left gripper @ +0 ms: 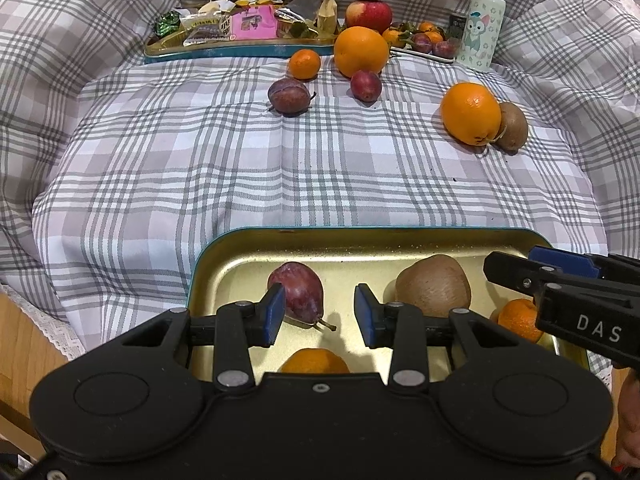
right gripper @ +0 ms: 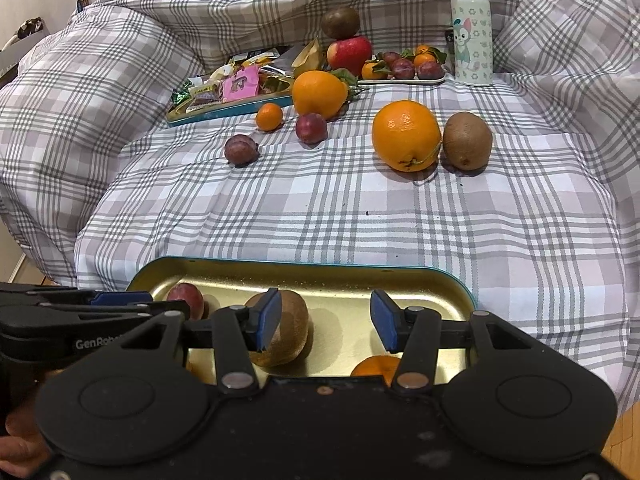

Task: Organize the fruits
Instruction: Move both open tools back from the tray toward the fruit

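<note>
A gold tray [left gripper: 360, 246] with a teal rim lies at the near edge and holds a plum [left gripper: 298, 294], a kiwi [left gripper: 434, 290] and two mandarins [left gripper: 518, 318]. My left gripper [left gripper: 320, 318] is open and empty above the tray, beside the plum. My right gripper [right gripper: 324, 326] is open and empty above the same tray [right gripper: 360, 270], next to the kiwi [right gripper: 286, 334]. On the cloth lie a large orange [right gripper: 406, 140] touching a kiwi [right gripper: 467, 140], two plums [right gripper: 240, 150], a mandarin [right gripper: 269, 117] and another orange [right gripper: 319, 94].
At the back, a teal tray of snack packets [left gripper: 236, 24], an apple [left gripper: 368, 14] with a kiwi on top, a small tray of plums and mandarins [right gripper: 404, 68] and a cartoon bottle [right gripper: 472, 28] stand on the bunched plaid cloth [left gripper: 240, 160]. Wooden floor shows at the near corners.
</note>
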`<state>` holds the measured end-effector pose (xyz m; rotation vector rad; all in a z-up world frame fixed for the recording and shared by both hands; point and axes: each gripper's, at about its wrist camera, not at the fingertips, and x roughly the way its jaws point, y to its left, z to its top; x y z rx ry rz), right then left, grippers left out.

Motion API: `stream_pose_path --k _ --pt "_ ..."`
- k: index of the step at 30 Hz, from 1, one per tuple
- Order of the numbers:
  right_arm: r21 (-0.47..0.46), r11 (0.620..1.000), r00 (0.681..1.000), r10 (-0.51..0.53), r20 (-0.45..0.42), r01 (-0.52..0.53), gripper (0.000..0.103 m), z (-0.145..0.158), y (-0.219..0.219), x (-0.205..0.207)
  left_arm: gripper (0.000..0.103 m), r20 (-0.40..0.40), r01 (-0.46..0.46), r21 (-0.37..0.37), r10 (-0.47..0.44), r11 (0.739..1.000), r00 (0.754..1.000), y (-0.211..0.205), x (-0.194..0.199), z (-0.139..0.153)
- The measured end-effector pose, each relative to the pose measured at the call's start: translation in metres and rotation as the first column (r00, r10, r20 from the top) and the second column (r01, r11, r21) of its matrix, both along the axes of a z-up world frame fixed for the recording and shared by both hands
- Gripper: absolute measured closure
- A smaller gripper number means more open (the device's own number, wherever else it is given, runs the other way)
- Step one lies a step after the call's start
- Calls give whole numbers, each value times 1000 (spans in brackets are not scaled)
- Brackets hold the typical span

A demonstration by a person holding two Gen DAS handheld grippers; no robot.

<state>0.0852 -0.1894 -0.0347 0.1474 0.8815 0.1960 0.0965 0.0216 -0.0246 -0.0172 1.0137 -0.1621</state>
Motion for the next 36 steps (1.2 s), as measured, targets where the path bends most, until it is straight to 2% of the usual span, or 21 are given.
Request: stream_pose_path --k 21,36 --pt "10 993 992 -117 49 117 50 10 -33 17 57 67 47 39 -50 998 996 -16 16 16" --pt "-9 993 990 -120 78 121 50 15 -37 50 57 101 43 47 -47 998 994 -19 50 21"
